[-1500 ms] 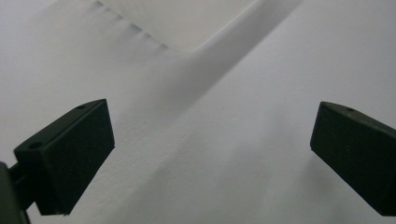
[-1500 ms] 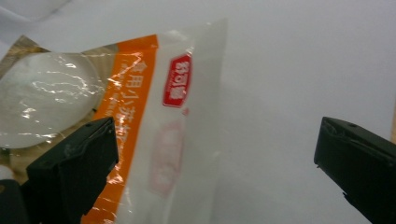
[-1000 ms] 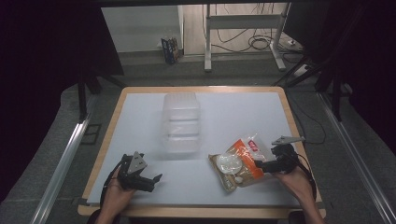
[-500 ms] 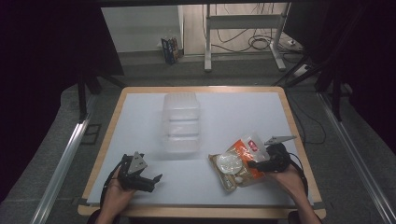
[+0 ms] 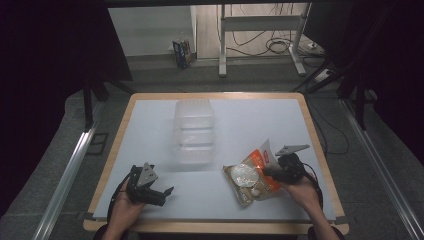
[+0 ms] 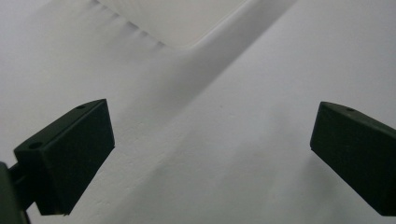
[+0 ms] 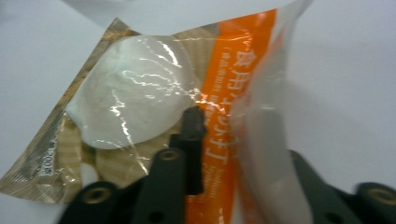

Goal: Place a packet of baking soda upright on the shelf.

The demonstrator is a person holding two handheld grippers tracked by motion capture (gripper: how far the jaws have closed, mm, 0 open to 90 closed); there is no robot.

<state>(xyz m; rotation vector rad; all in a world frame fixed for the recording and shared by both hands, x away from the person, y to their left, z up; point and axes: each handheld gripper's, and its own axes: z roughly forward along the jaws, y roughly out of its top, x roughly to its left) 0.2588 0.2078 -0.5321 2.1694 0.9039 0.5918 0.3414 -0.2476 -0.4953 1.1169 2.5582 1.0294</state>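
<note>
A food packet of clear, tan and orange plastic lies at the table's front right, with a round white piece inside. My right gripper meets it from the right. Its jaws have just been closing, and they now pinch the packet's orange edge, which curls up off the table. My left gripper rests at the front left with a hand around it. Its jaws stand wide apart over bare white tabletop, with nothing between them.
A clear plastic container stands in the middle of the white table, and its corner shows in the left gripper view. Metal rails run along both sides of the table, and cables lie on the floor behind it.
My right gripper slid left onto the packet and its jaws closed on the right edge, which now stands up. The left gripper stayed put.
</note>
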